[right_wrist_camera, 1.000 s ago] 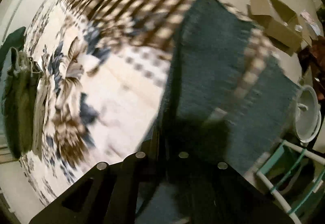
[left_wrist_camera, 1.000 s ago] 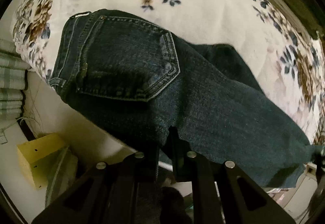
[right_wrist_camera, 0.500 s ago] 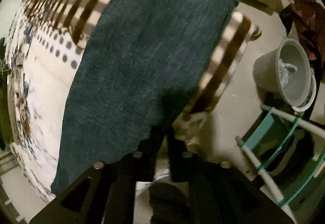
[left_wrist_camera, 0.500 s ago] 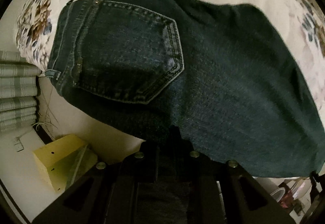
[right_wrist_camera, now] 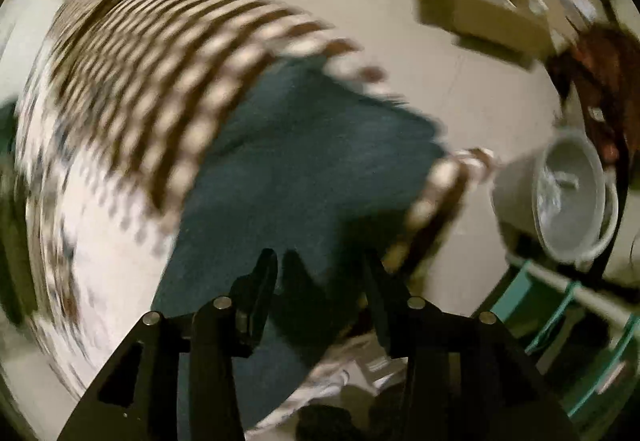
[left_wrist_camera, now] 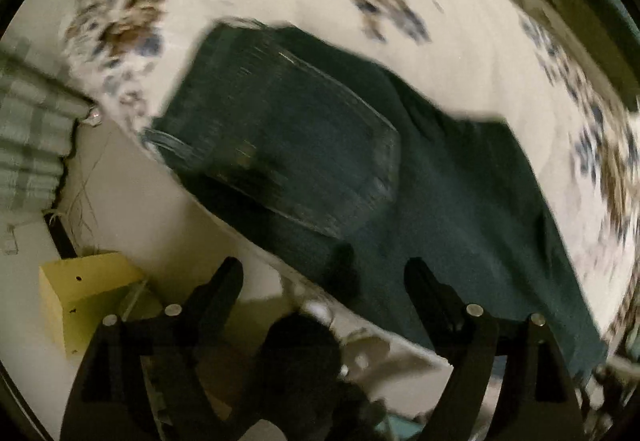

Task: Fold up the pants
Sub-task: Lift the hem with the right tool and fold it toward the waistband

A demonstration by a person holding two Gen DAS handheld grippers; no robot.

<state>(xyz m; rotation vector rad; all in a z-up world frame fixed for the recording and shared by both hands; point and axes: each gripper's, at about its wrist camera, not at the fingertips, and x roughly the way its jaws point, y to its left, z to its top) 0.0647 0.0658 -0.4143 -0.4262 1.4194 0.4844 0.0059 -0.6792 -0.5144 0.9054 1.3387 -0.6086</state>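
Observation:
Dark blue jeans point(left_wrist_camera: 360, 169) lie on a floral bedspread point(left_wrist_camera: 460, 53), back pocket up, waistband toward the bed's left edge. My left gripper point(left_wrist_camera: 324, 277) is open and empty, just off the near edge of the jeans. In the right wrist view the leg end of the jeans point(right_wrist_camera: 312, 169) lies over the striped border of the bedspread point(right_wrist_camera: 152, 81). My right gripper point(right_wrist_camera: 324, 261) is open, its fingers above the near edge of the cloth, holding nothing. Both views are motion-blurred.
A yellow box point(left_wrist_camera: 80, 293) sits on the floor by the bed, with green plaid fabric point(left_wrist_camera: 28, 145) at left. On the right side are a grey bucket point(right_wrist_camera: 568, 197), cardboard boxes point(right_wrist_camera: 476, 13) and a teal and white rack point(right_wrist_camera: 560, 305).
Both grippers have opened and let go of the jeans, which now lie on the bed. Both grippers have drawn back from the cloth edge.

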